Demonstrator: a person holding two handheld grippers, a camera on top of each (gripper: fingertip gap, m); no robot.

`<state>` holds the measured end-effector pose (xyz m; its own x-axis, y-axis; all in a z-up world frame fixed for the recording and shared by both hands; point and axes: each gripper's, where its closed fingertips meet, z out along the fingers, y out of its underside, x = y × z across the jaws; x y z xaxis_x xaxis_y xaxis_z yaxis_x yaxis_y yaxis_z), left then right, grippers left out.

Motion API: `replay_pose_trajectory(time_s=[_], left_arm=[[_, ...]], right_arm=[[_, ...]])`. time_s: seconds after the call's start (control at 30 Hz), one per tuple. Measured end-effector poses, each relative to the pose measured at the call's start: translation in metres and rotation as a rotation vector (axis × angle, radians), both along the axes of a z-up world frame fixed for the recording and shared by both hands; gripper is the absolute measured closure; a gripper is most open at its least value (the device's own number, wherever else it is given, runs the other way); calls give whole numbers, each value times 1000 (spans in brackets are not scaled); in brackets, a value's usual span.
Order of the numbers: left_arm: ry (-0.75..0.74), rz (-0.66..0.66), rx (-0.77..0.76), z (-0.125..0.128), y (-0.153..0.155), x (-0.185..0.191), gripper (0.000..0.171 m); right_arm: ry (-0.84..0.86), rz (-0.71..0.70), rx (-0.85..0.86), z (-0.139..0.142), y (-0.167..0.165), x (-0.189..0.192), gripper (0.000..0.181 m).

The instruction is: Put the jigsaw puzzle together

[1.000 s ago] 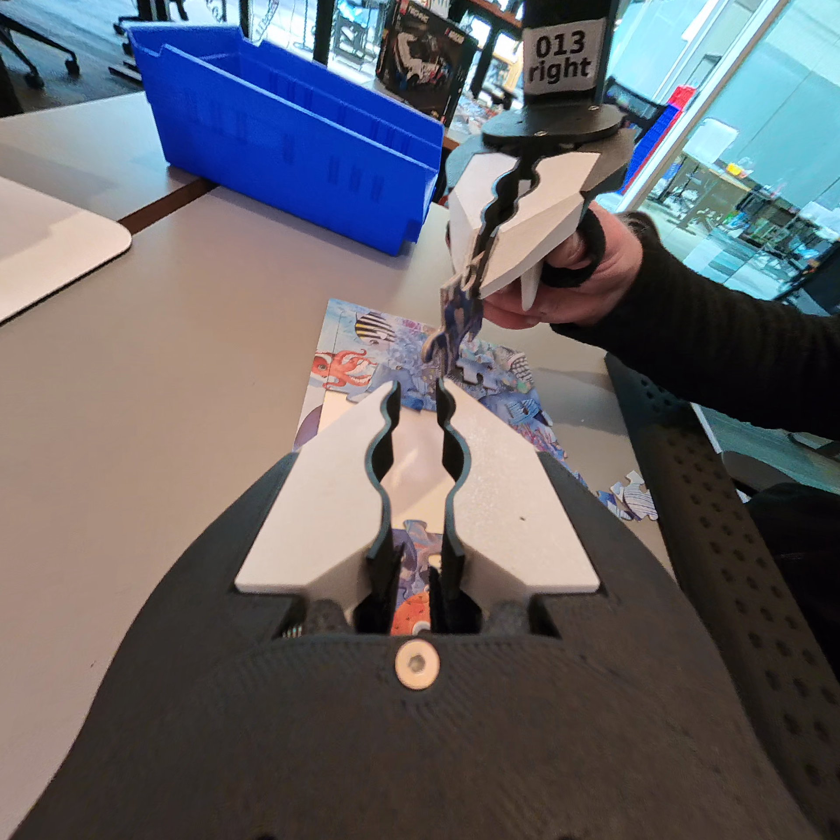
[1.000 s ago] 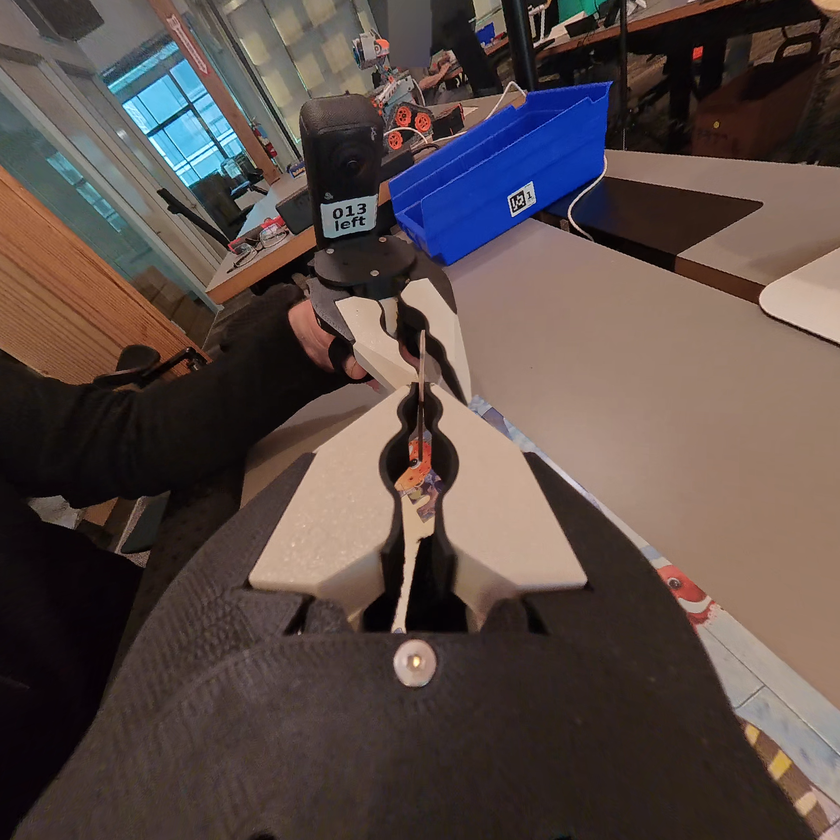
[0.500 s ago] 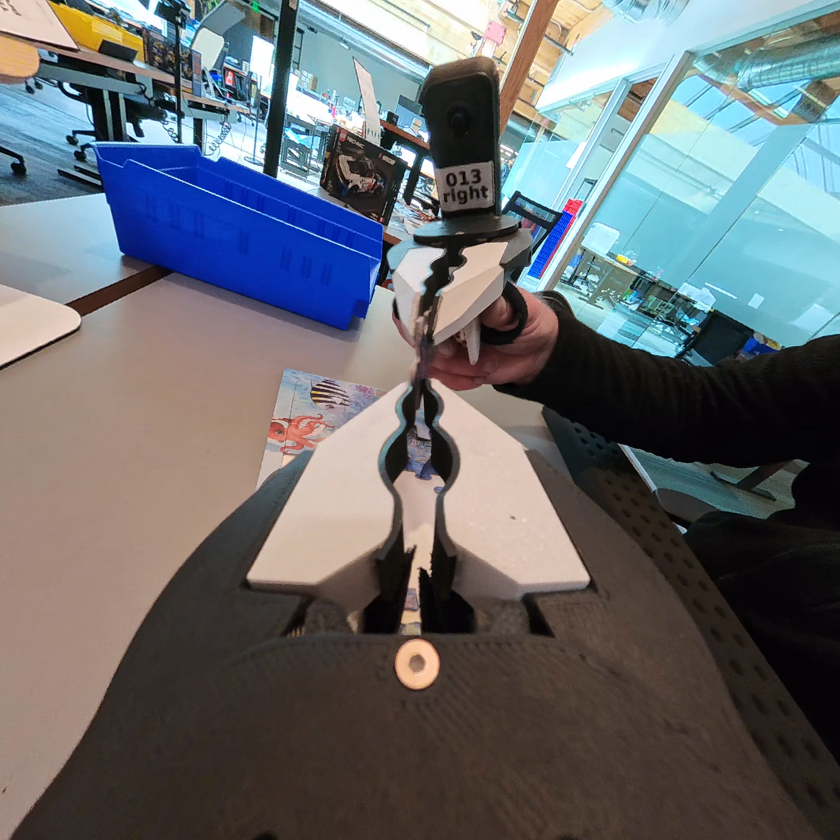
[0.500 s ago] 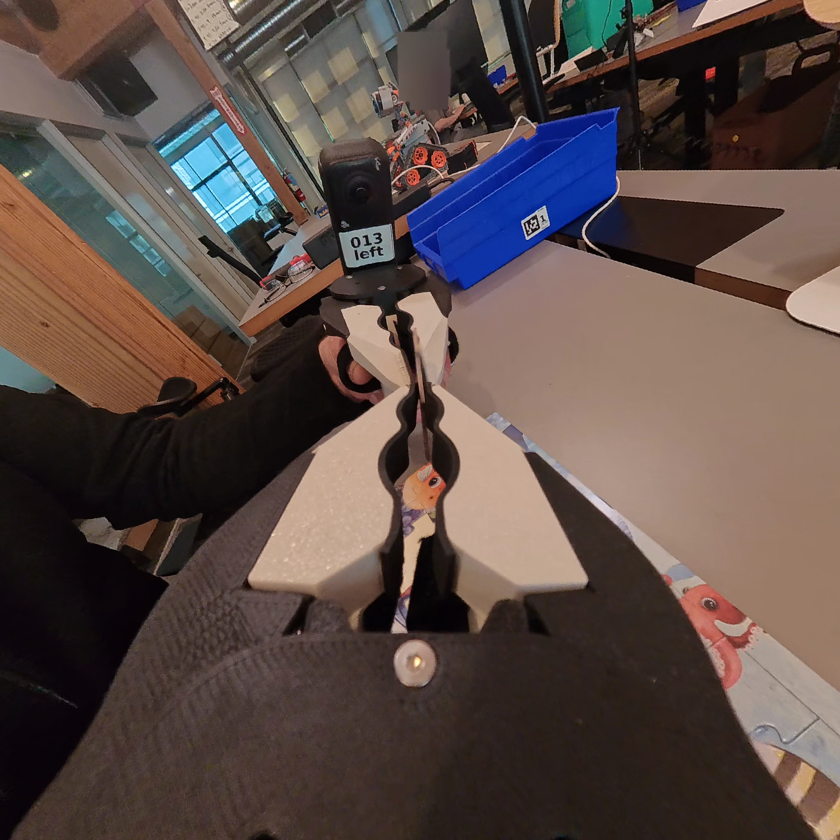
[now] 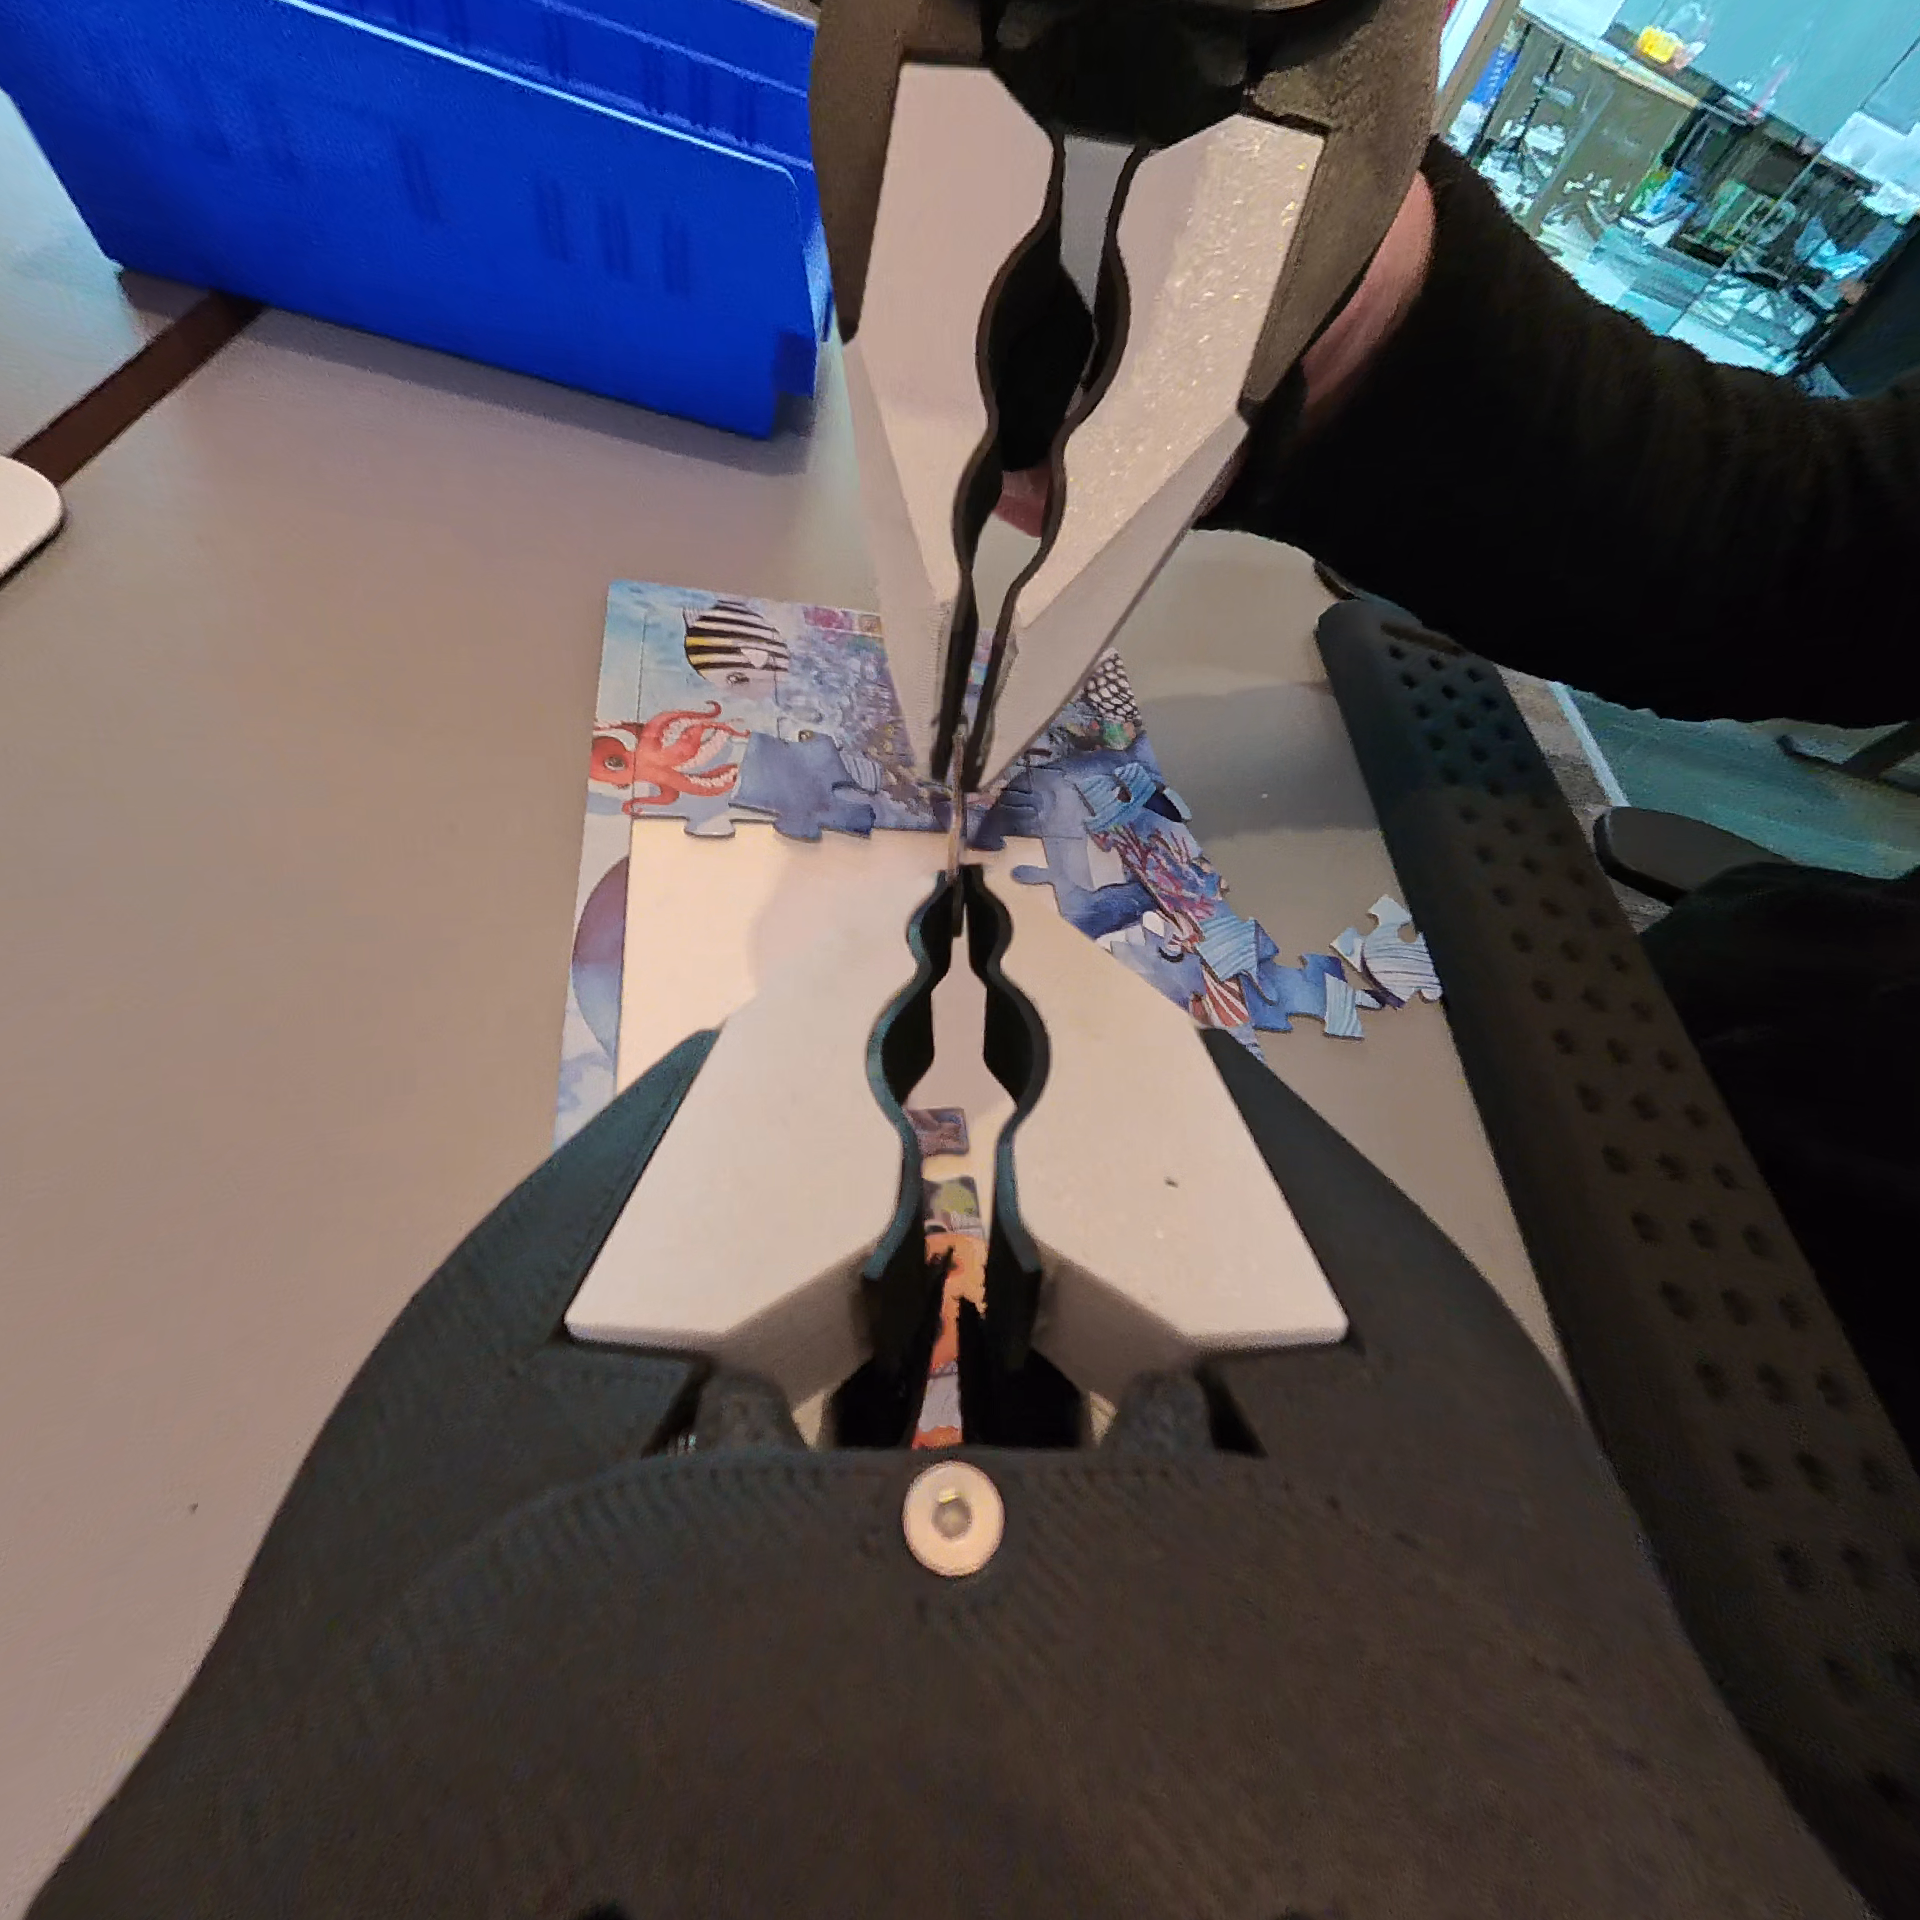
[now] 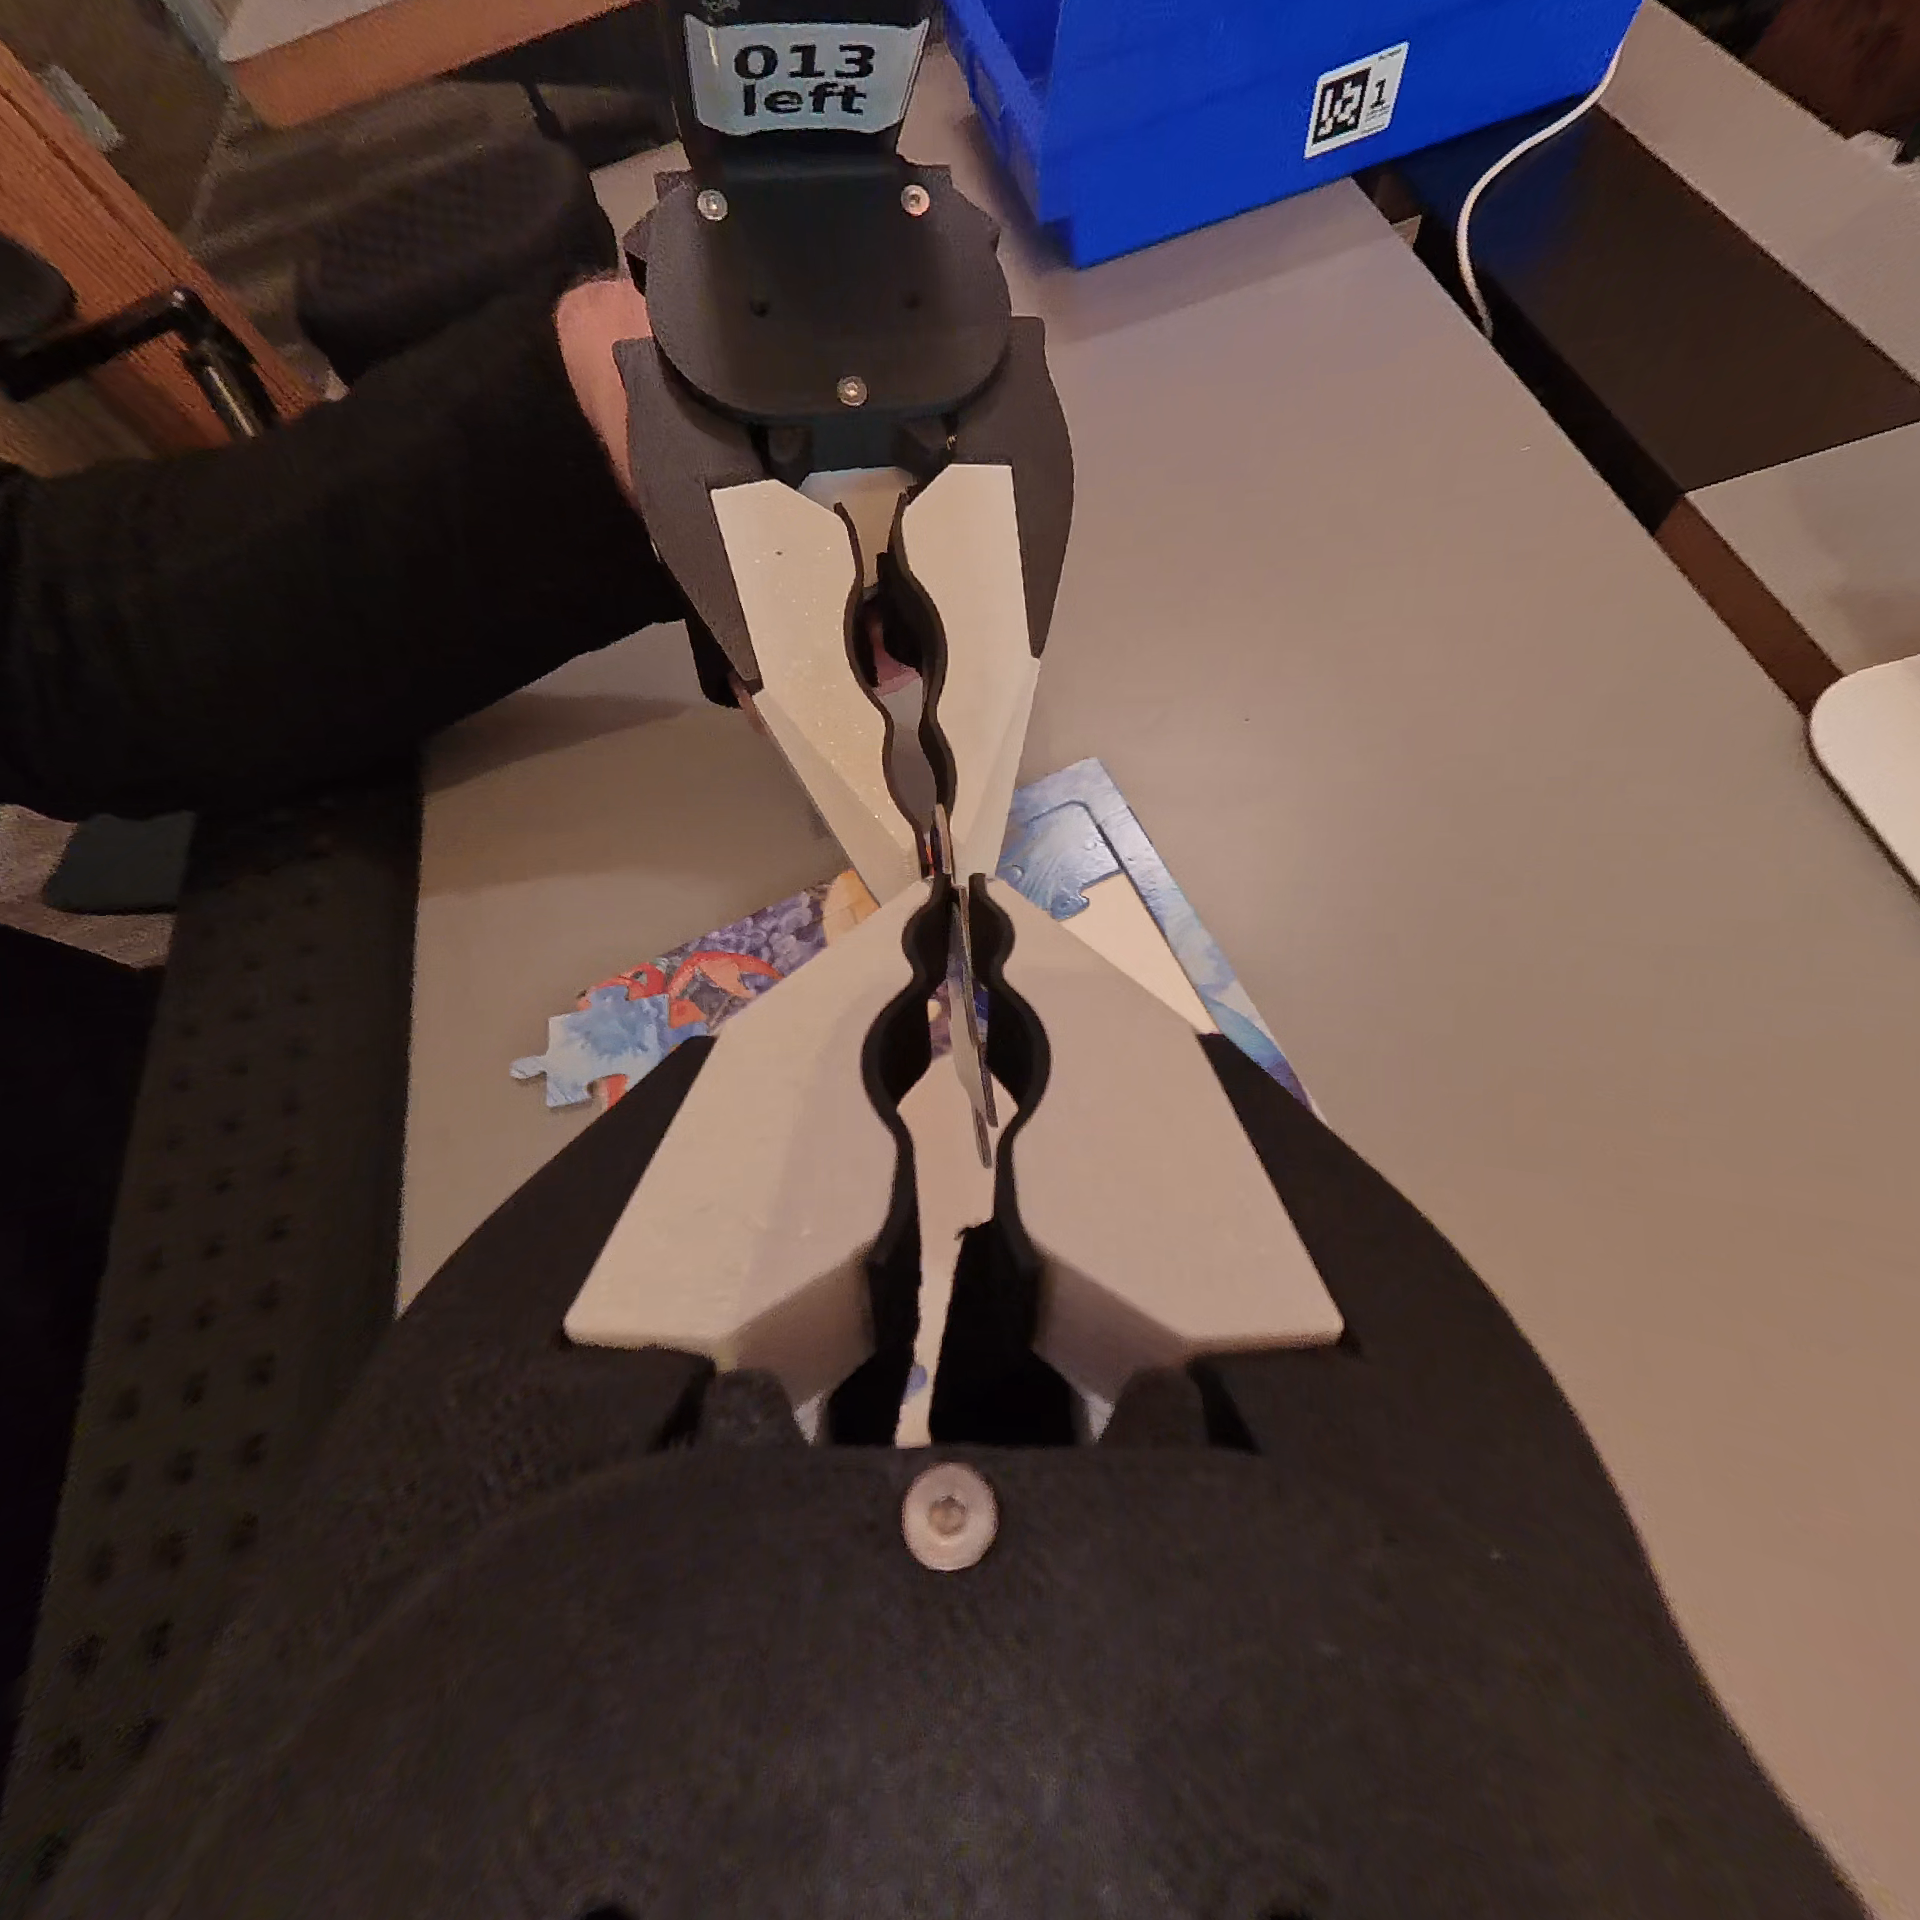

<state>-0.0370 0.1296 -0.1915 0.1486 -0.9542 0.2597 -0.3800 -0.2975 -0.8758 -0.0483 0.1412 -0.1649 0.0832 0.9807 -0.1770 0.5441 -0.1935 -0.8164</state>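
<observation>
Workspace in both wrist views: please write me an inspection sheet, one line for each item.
Surface: grey table, bare around the puzzle.
Job's things: puzzle tray, partly filled along its far edge; loose pieces beside it; one puzzle piece held edge-on between both grippers.
Clutter: blue bin at the far side; white pad at the table edge.
Grippers: left gripper and right gripper meet tip to tip over the tray, both shut on the piece.
Cables: white cable by the bin.
Surroundings: black chair, glass partitions behind.
</observation>
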Motion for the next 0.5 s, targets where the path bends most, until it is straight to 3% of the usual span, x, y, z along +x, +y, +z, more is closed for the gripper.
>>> replay_pose_trajectory(time_s=[0.27, 0.5], left_arm=[[105, 64, -112, -30, 8, -17, 166], [223, 78, -113, -56, 10, -22, 168]], right_arm=[[129, -174, -413, -30, 11, 0, 181], [88, -284, -561, -68, 7, 1, 181]])
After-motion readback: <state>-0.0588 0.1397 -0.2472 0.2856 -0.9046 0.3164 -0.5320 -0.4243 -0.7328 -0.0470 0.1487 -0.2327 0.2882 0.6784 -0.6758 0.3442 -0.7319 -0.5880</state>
